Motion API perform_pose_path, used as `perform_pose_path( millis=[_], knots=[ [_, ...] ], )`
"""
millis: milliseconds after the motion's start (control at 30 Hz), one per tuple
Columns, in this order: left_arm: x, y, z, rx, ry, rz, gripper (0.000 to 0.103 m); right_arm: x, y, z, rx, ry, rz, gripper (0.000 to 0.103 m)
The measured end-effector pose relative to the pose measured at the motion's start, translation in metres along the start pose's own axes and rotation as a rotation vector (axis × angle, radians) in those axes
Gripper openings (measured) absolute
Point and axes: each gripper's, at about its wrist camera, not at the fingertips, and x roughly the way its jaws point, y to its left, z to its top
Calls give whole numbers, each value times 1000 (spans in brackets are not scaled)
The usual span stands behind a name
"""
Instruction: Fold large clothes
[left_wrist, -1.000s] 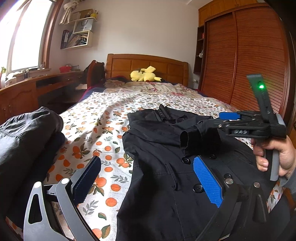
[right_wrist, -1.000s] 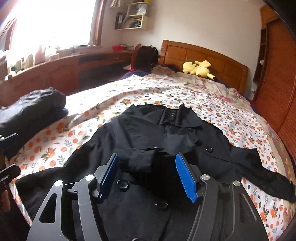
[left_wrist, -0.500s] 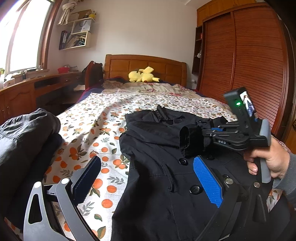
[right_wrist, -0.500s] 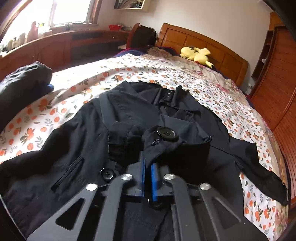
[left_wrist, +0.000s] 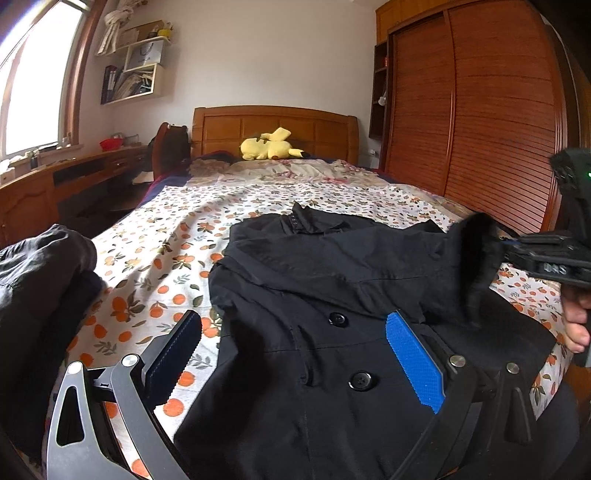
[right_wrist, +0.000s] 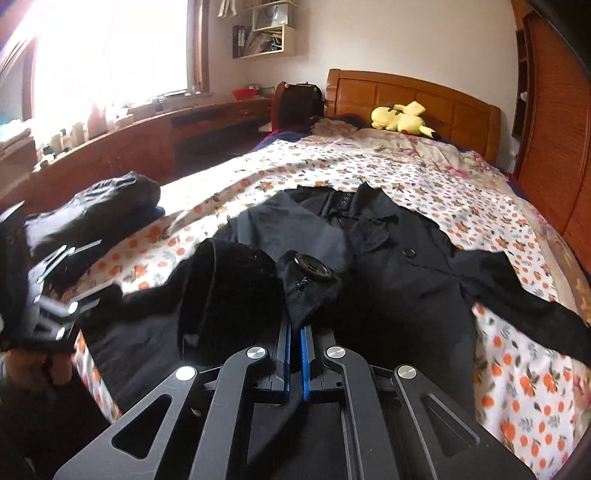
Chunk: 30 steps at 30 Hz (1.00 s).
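A black button-front coat (left_wrist: 332, 280) lies spread on the bed's orange-flowered sheet (left_wrist: 159, 258), collar toward the headboard. My right gripper (right_wrist: 294, 332) is shut on the coat's sleeve cuff (right_wrist: 306, 280), which carries a large button, and holds it lifted above the coat body (right_wrist: 406, 280). In the left wrist view the right gripper (left_wrist: 517, 251) is at the far right with the raised sleeve (left_wrist: 476, 258) hanging from it. My left gripper (left_wrist: 295, 347) is open and empty, low over the coat's front near its buttons.
A pile of dark folded clothes (left_wrist: 40, 280) sits at the bed's left edge; it also shows in the right wrist view (right_wrist: 99, 214). A yellow plush toy (left_wrist: 269, 146) lies by the wooden headboard (left_wrist: 277, 122). A wooden wardrobe (left_wrist: 480, 122) stands right, a desk (right_wrist: 147, 147) left.
My right gripper closed on the sleeve cuff, then lifted it and carried it to the right across the coat. My left gripper stayed open, low over the coat front.
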Motion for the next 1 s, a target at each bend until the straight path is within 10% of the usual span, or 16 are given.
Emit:
perform_pose_path(
  millis=[1000],
  knots=[
    [15, -99, 10, 127, -2, -8, 101, -41, -103, -52, 63, -29, -145, 30]
  ],
)
